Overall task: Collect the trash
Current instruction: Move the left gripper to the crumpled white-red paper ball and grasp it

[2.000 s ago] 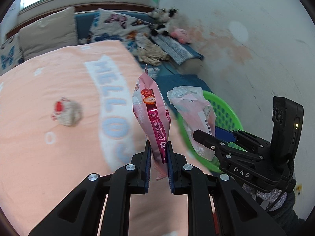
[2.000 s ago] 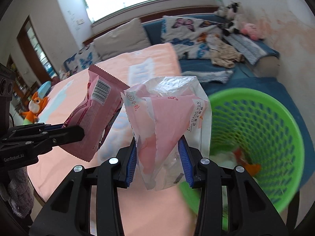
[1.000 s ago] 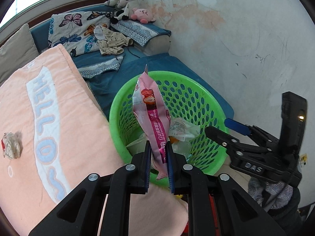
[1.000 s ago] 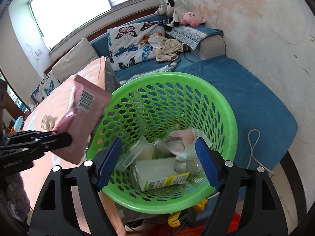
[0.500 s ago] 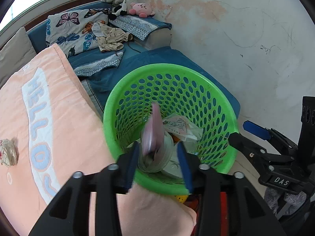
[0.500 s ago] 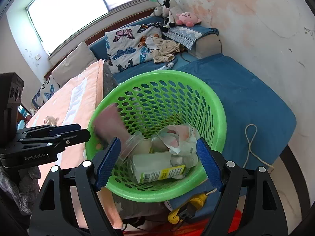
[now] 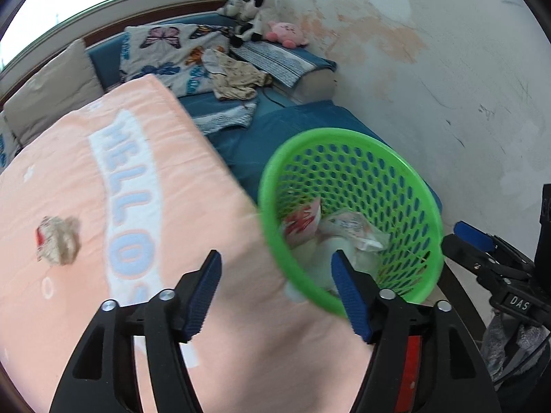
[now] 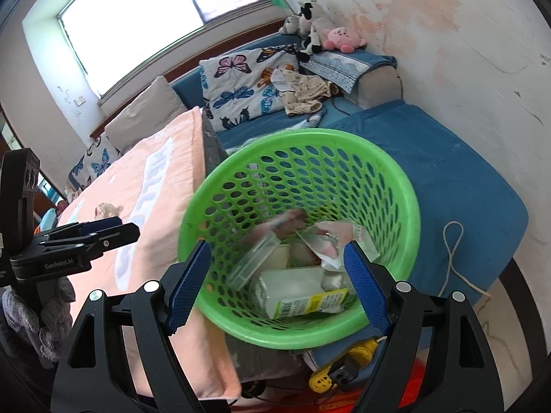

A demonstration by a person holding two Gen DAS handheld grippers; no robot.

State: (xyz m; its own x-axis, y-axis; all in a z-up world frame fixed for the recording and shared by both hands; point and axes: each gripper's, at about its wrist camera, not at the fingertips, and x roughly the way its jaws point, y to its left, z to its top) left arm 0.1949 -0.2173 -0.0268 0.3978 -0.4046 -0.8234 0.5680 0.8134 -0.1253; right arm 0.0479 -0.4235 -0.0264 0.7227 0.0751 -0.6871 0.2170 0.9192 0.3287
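The pink wrapper (image 7: 301, 222) is now lying in the green basket (image 7: 406, 179), dropped as the left gripper (image 7: 275, 289) jaws were spreading; the right gripper (image 8: 275, 285) jaws are standing spread and empty too. The crumpled wad (image 7: 56, 239) is sitting left of the left jaws, and a hasty grab risks snagging the blanket (image 7: 137, 206).

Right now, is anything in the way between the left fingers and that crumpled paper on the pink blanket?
No. The crumpled paper lies alone on the blanket, and nothing visible sits between it and the open left gripper.
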